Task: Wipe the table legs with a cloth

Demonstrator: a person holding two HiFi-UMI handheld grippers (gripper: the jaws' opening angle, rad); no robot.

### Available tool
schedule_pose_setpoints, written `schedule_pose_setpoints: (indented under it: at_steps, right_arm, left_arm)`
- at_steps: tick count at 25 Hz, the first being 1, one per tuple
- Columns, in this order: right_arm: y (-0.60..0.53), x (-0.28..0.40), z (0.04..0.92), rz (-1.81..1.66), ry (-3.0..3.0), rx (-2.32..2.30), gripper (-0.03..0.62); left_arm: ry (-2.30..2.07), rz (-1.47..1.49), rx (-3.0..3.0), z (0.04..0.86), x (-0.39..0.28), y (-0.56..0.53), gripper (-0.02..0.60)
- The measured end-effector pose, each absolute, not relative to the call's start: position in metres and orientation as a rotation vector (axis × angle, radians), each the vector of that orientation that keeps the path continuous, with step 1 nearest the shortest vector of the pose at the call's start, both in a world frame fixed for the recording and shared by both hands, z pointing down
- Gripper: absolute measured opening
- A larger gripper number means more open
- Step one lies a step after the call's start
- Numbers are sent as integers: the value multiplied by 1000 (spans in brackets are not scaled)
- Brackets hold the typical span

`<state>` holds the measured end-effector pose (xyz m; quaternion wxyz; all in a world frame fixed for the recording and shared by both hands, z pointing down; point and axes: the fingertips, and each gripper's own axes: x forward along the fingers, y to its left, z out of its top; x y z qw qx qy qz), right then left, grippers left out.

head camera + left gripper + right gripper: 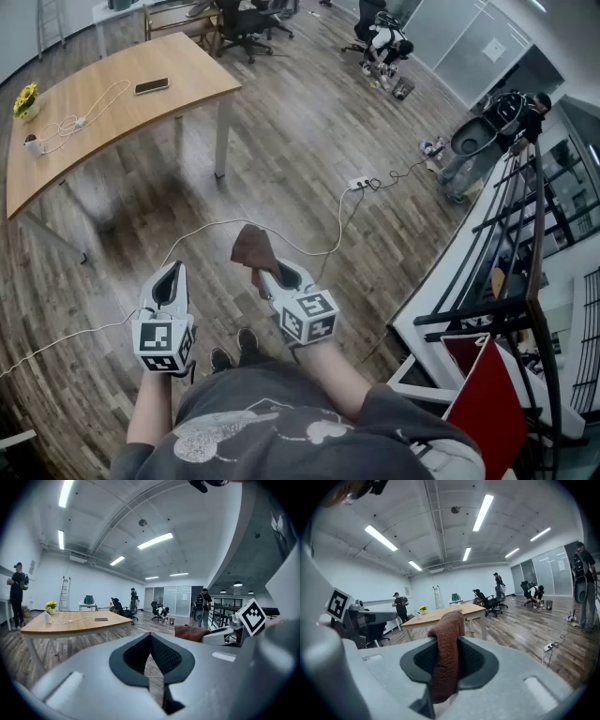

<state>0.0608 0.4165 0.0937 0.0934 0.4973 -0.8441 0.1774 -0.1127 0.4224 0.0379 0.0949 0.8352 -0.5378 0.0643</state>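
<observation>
A wooden table [112, 103] with white legs stands across the floor at the upper left; its nearest leg [222, 137] is well ahead of both grippers. My right gripper [270, 273] is shut on a brown cloth [252, 247], which sticks up from between the jaws. In the right gripper view the cloth [446, 658] hangs over the shut gripper [447, 634], with the table [440, 613] far beyond. My left gripper [172, 277] is held beside the right one, shut with nothing in it. In the left gripper view the gripper [151, 639] points towards the table [75, 623].
A white cable and power strip [359, 184] lie on the wood floor between me and the table. A phone [152, 86], cables and a flower pot [25, 101] sit on the tabletop. Office chairs [244, 23] stand behind it. A black railing and red panel [487, 394] are close at the right.
</observation>
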Motion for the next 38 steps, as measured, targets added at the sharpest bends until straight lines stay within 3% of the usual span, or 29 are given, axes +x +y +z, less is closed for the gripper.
schedule_pose_setpoints:
  at_steps: [30,38]
  right_arm:
    - [411,25,126,558,-2511,1428,83]
    - [356,32,141,532,-2500,1399,83]
  left_arm:
    - [-1524,250,2513,68,-133,401,18]
    - [-1566,277,2462,82,-137,360,18]
